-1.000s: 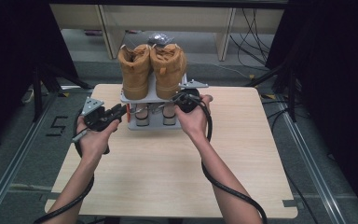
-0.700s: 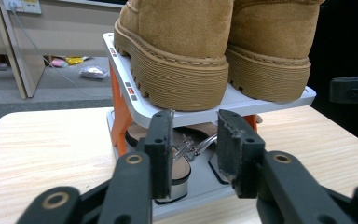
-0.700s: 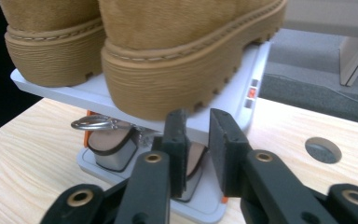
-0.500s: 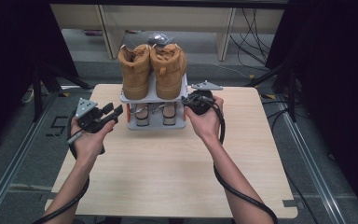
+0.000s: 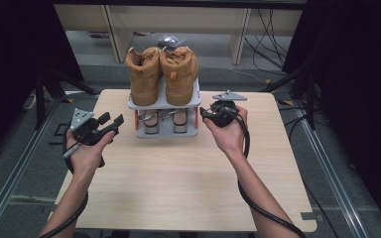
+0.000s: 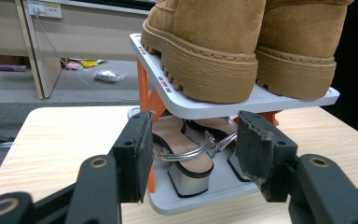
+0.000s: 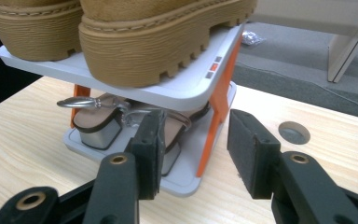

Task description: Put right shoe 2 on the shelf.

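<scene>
Small two-tier shoe rack (image 5: 164, 103) standing at the far middle of the table (image 5: 178, 188), roughly twelve o'clock from the person; pair of tan boots (image 5: 161, 74) on the upper shelf, heels toward the near edge; pair of silver-heeled sandals (image 5: 164, 120) on the lower shelf between the orange uprights.

Left gripper (image 5: 113, 122) held off the rack's nine o'clock side, jaws pointing toward three o'clock at the lower shelf; jaws have just been opening, now well apart, nothing between the pads; seen from the left gripper view (image 6: 193, 156), the rack's near corner and a sandal framed in the gap but apart from both pads.

Right gripper (image 5: 206, 114) at the rack's three o'clock side, just beside its right upright, jaws aimed toward nine o'clock; also just been opening, about half spread, gripping nothing; in the right gripper view (image 7: 195, 156) the orange upright (image 7: 216, 109) sits dead ahead in the gap, short of the pads.

Rack's long axis running nine to three, so each end faces one gripper; right hand (image 5: 228, 134) the nearer of the two, left hand (image 5: 87, 148) a little farther out. Likely next: close in from both ends along that axis, taking the rack by its sides.
</scene>
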Demonstrator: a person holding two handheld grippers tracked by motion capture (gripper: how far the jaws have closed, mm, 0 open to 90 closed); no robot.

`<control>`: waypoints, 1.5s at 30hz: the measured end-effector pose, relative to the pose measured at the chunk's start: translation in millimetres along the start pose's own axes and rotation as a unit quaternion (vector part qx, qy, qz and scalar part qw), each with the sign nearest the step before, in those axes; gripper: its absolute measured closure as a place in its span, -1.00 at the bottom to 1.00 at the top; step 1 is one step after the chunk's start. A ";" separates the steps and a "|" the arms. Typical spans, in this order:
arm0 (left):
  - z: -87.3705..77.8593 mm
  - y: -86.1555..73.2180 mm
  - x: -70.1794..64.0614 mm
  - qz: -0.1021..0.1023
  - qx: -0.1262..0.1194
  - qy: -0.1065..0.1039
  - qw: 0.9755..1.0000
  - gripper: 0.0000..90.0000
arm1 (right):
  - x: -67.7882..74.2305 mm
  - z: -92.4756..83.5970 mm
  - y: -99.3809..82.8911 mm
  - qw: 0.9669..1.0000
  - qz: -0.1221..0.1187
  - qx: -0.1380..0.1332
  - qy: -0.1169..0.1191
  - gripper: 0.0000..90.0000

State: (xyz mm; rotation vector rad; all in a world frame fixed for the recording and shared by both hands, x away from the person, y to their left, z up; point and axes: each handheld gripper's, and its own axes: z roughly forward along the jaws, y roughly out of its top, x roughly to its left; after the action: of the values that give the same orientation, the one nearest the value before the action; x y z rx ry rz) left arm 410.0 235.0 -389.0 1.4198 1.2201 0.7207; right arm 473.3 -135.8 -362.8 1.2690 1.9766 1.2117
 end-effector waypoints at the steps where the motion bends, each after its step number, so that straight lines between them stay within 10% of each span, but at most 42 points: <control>1: -0.1 -0.6 0.8 -0.003 -0.001 0.002 1.000 0.01 | -0.9 -0.6 -0.5 1.000 0.003 0.000 0.001 0.26; 18: -16.2 -14.1 20.1 -0.002 -0.006 0.014 1.000 -0.07 | -21.7 -22.8 -26.0 1.000 0.013 0.008 -0.021 0.19; 45: -35.4 -85.0 69.2 0.013 0.006 0.066 0.998 -0.20 | -98.9 -80.4 -158.3 0.992 0.074 0.003 -0.099 0.08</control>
State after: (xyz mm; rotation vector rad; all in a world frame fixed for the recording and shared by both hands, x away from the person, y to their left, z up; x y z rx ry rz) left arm 373.4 302.8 -474.6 1.4172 1.3112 0.8369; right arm 383.3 -284.7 -467.8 1.4987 1.7730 1.1009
